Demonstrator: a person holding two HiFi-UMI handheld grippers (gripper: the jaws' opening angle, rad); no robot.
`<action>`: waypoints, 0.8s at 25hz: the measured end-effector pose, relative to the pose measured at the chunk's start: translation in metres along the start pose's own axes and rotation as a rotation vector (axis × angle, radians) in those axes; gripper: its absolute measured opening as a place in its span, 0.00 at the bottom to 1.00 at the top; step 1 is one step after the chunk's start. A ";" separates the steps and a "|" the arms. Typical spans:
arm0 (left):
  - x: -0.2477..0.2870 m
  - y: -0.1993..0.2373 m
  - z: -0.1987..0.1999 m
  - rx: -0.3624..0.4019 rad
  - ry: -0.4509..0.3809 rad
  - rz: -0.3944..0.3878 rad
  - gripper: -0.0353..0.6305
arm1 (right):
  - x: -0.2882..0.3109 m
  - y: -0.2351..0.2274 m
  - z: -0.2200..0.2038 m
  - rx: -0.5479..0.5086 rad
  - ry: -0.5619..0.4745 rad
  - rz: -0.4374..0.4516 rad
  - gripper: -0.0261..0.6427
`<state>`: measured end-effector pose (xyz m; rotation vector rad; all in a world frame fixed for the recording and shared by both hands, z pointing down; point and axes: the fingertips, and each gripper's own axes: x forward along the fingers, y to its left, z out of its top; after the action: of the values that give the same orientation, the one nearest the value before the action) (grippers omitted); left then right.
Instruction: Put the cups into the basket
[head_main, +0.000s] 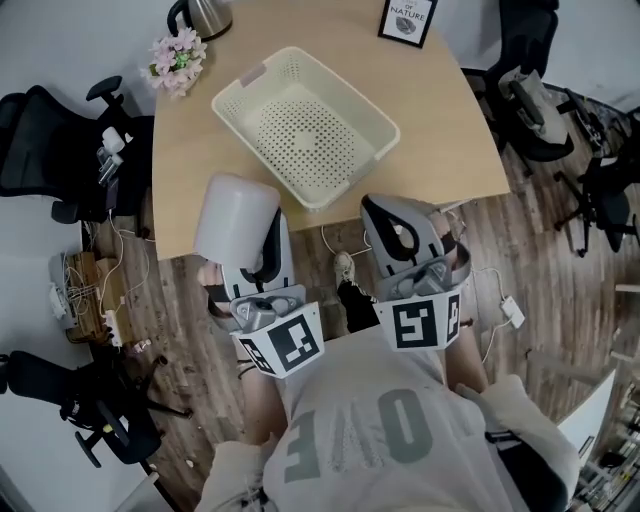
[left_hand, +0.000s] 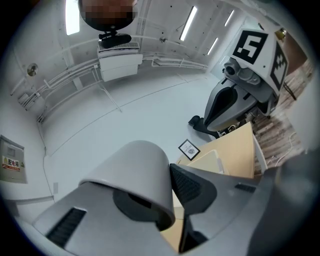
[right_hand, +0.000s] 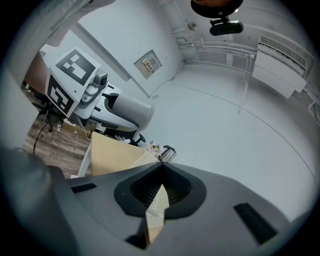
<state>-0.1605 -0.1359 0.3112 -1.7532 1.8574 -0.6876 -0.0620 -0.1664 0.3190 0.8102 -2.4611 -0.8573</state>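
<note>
A pale grey cup (head_main: 235, 218) is held mouth-down in my left gripper (head_main: 258, 250), in front of my chest and just short of the table's near edge. In the left gripper view the cup (left_hand: 135, 175) fills the space between the jaws, and my left gripper (left_hand: 167, 192) is shut on it. The cream perforated basket (head_main: 345, 88) stands empty on the wooden table (head_main: 440, 130), ahead and slightly right of the cup. My right gripper (head_main: 388, 215) hangs beside the left one, shut with nothing in it; its jaws (right_hand: 161, 170) meet at the tips.
On the table's far side stand a kettle (head_main: 205, 15), a bunch of pink flowers (head_main: 178, 58) and a framed picture (head_main: 407, 20). Office chairs stand at the left (head_main: 50, 150) and right (head_main: 540, 100). Cables and a power strip (head_main: 85, 290) lie on the wooden floor.
</note>
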 end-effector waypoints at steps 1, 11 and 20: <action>0.011 0.002 -0.002 0.004 0.006 -0.001 0.19 | 0.011 -0.005 -0.003 0.000 -0.001 0.007 0.04; 0.102 0.024 -0.009 0.049 0.025 0.054 0.19 | 0.092 -0.046 -0.025 0.009 -0.067 0.054 0.04; 0.141 0.040 -0.010 0.067 0.034 0.051 0.19 | 0.131 -0.069 -0.030 0.057 -0.092 0.073 0.04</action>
<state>-0.2044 -0.2748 0.2906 -1.6563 1.8732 -0.7551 -0.1175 -0.3071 0.3193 0.7100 -2.5893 -0.8182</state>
